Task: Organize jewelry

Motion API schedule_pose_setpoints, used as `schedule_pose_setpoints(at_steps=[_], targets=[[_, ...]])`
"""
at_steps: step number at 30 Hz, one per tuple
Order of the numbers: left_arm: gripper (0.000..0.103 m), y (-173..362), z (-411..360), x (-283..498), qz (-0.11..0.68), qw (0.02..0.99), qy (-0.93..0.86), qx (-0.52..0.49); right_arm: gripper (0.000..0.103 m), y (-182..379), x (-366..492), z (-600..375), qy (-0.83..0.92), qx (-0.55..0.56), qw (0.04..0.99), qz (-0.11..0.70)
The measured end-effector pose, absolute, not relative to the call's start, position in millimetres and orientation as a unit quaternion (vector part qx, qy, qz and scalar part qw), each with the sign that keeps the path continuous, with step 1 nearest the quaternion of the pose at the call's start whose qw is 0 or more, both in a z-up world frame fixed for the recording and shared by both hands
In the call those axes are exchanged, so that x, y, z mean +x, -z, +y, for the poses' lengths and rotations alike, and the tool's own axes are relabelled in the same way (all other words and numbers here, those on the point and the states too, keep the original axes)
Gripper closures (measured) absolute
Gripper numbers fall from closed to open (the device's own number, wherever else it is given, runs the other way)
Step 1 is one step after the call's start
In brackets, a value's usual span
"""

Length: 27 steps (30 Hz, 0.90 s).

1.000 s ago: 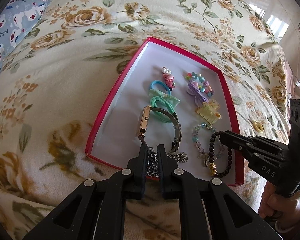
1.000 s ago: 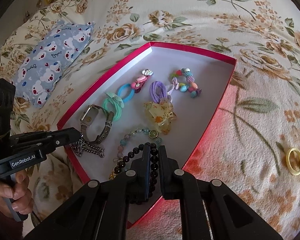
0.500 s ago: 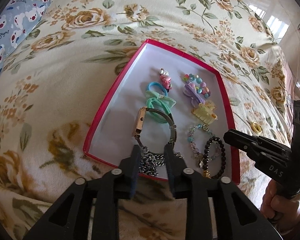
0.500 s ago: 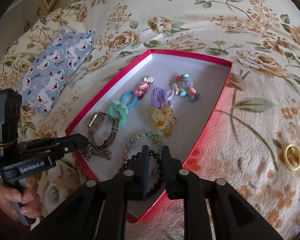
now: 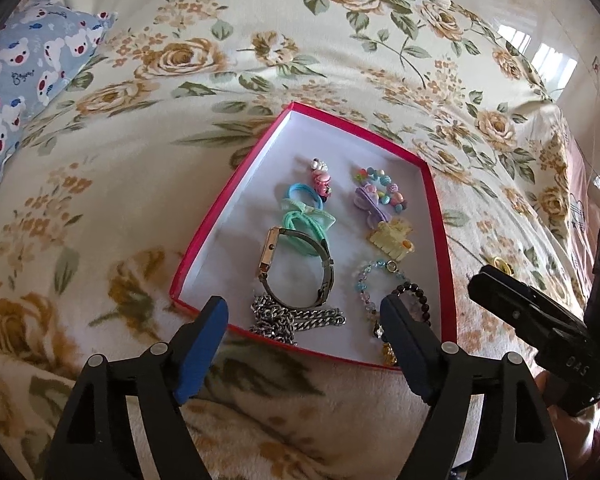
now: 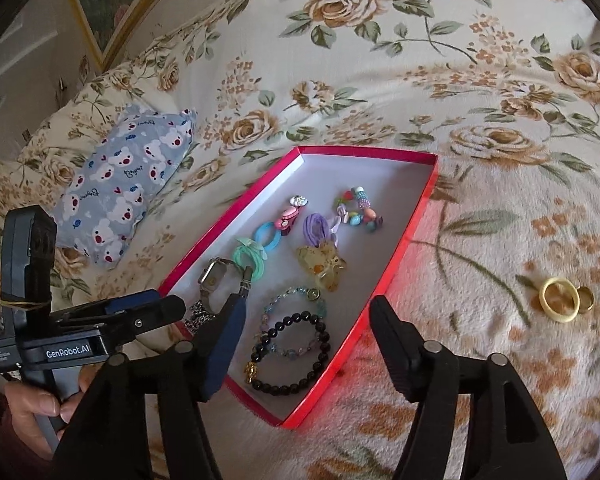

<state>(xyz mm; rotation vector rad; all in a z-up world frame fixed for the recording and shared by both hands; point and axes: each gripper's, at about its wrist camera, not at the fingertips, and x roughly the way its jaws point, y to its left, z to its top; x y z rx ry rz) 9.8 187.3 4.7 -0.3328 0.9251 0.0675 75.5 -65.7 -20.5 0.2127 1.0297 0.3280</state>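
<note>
Left gripper [image 5: 302, 314]: fingers spread wide, gripping nothing, hovering over the near edge of the red box [image 5: 434, 200].
Right gripper [image 6: 306, 316]: splayed just as wide and empty, poised above the box's near corner.
Silver chain [image 5: 288, 320]: heaped between the left fingers, inside the box; from the right wrist view mostly hidden behind the left gripper.
Wristwatch [image 5: 296, 270]: on its side just beyond the chain, overlapping a mint hair tie [image 5: 306, 226].
Black bead bracelet [image 6: 290, 354]: lying flat over a pale crystal one [image 6: 292, 304]; the left finger covers half of it.
Yellow claw clip [image 5: 392, 236]: mid-box, beside the bracelets.
Farther items: blue tie, pink clip, purple tie, coloured beads, too small to detail.
Yellow ring [image 6: 558, 300]: out on the floral blanket [image 6: 380, 60], a smaller gold ring touching it.
Bear-print pillow [image 6: 120, 184]: well off to the left.
</note>
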Motion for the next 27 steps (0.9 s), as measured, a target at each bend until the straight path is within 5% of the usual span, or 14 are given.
schedule_pose_setpoints(at_steps=[8, 27], targets=[[0.011, -17.9, 185.7, -15.6, 0.425, 0.887, -0.086, -0.159, 0.025, 13.9, 66.3, -70.6, -0.162, 0.113, 0.859, 0.472], [0.003, -31.4, 173.0, -60.6, 0.386, 0.909, -0.061, -0.143, 0.012, -1.2, 37.1, -65.4, -0.180, 0.075, 0.862, 0.468]])
